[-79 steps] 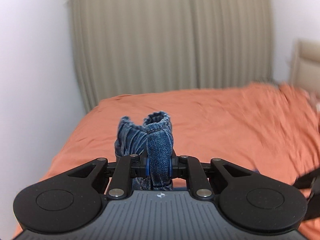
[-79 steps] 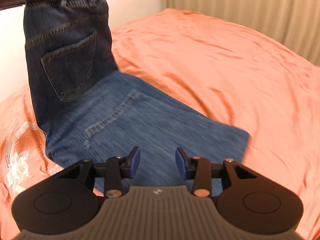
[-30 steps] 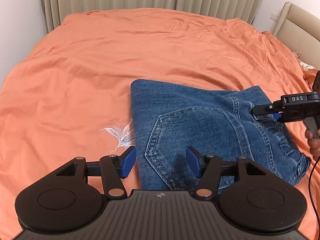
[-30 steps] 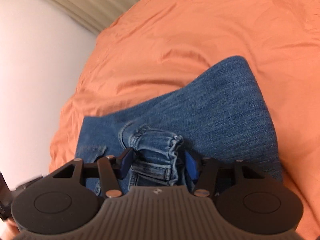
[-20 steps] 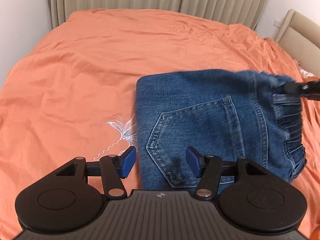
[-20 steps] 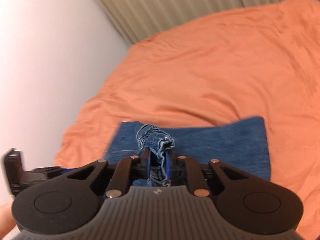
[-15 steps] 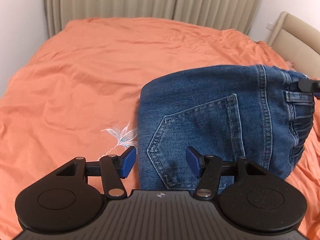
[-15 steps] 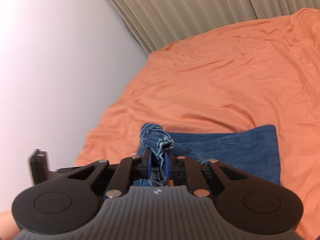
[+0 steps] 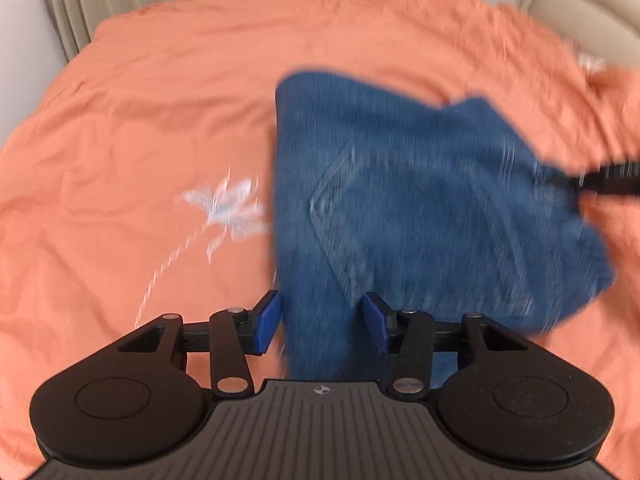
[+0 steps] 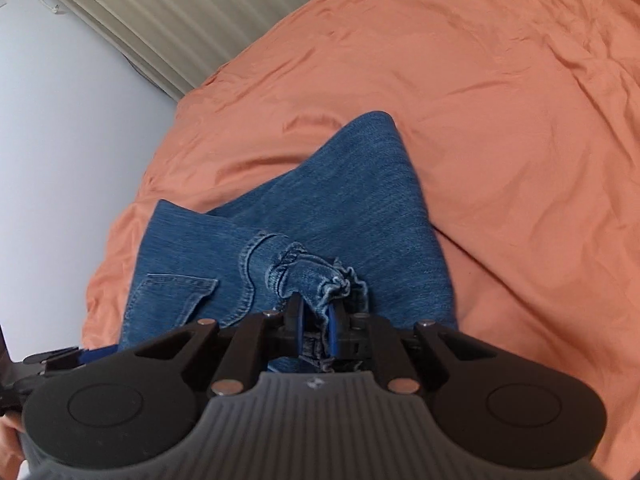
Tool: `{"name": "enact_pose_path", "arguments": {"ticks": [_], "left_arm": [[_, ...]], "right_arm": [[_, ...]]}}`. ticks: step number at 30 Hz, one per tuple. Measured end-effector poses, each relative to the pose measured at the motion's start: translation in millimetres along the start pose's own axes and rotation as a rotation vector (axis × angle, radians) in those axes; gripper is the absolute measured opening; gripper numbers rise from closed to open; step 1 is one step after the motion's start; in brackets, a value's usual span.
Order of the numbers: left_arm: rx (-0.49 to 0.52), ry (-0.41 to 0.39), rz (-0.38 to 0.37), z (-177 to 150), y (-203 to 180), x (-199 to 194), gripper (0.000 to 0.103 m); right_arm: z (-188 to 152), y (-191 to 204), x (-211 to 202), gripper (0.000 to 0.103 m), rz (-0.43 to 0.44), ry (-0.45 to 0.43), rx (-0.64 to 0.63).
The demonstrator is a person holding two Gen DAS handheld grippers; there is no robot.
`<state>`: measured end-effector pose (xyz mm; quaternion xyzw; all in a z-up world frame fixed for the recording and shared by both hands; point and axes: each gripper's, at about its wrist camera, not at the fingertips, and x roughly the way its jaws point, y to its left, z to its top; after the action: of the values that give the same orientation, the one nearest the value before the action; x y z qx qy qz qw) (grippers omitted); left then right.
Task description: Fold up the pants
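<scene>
Blue jeans [image 9: 420, 200] lie folded on the orange bed cover [image 9: 160, 100], back pocket up. In the left wrist view my left gripper [image 9: 320, 316] hovers over the near left edge of the jeans. Its jaws are closing with denim between them, and the blue pads [image 9: 267, 320] still stand clear of the cloth. My right gripper [image 10: 318, 316] is shut on the gathered elastic waistband [image 10: 316, 276] and holds that corner of the jeans [image 10: 352, 208] slightly off the bed. It also shows as a blurred black bar, the right gripper [image 9: 612, 180], at the jeans' right corner.
White embroidered flower [image 9: 228, 208] on the cover, left of the jeans. Beige curtain [image 10: 180, 12] and white wall [image 10: 60, 140] stand behind the bed. A padded headboard [image 9: 580, 0] is at the far right. The left gripper [image 10: 60, 360] shows at the lower left.
The right gripper shut on the waistband, lifted it and carried it sideways and lower. The left gripper moved in over the jeans' near edge and its jaws narrowed.
</scene>
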<state>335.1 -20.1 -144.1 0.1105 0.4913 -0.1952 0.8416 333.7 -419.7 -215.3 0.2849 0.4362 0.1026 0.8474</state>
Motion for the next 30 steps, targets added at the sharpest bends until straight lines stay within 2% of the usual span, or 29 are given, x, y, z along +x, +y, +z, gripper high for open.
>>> {"name": "enact_pose_path", "arguments": {"ticks": [2, 7, 12, 14, 15, 16, 17, 20, 22, 24, 26, 28, 30], "left_arm": [[0.037, 0.060, 0.002, -11.7, -1.5, 10.7, 0.050], [0.063, 0.142, -0.002, -20.3, 7.9, 27.6, 0.049], [0.160, 0.174, 0.011, -22.5, 5.2, 2.7, 0.044], [0.204, 0.142, 0.003, -28.4, 4.8, -15.4, 0.047], [0.215, 0.117, 0.004, -32.9, 5.4, -23.2, 0.052], [0.222, 0.105, 0.002, -37.1, 5.1, -27.8, 0.064], [0.234, 0.100, 0.002, -42.5, 4.0, -29.3, 0.068], [0.313, 0.103, 0.018, -58.4, -8.0, -21.9, 0.068], [0.361, 0.073, 0.094, -64.1, -15.7, -12.6, 0.067], [0.368, 0.056, 0.145, -63.3, -22.9, -0.9, 0.062], [0.382, 0.010, 0.153, -63.5, -29.0, -2.7, 0.047], [0.371, -0.062, 0.157, -60.9, -33.3, -15.9, 0.044], [0.334, -0.125, 0.134, -55.9, -32.4, -31.5, 0.046]], "right_arm": [[0.3, -0.9, 4.4, 0.007, -0.006, -0.001, -0.016], [2.2, 1.3, 8.9, 0.007, -0.025, 0.005, -0.076], [3.6, 3.9, 14.9, 0.007, -0.056, 0.012, -0.110], [3.7, 3.8, 14.7, 0.008, -0.063, 0.014, -0.105], [3.5, 4.9, 14.4, 0.008, -0.065, 0.013, -0.108], [3.2, 6.1, 14.4, 0.008, -0.068, 0.013, -0.117], [3.1, 6.8, 13.7, 0.009, -0.070, 0.013, -0.124], [3.5, 5.4, 13.3, 0.009, -0.068, 0.014, -0.101], [2.8, 4.6, 13.0, 0.010, -0.068, 0.012, -0.082], [1.9, 6.5, 11.7, 0.010, -0.073, 0.010, -0.090], [2.3, 9.6, 10.9, 0.010, -0.080, 0.010, -0.105], [2.9, 11.4, 10.2, 0.010, -0.086, 0.013, -0.113], [3.5, 12.6, 10.4, 0.010, -0.091, 0.017, -0.120]]}}
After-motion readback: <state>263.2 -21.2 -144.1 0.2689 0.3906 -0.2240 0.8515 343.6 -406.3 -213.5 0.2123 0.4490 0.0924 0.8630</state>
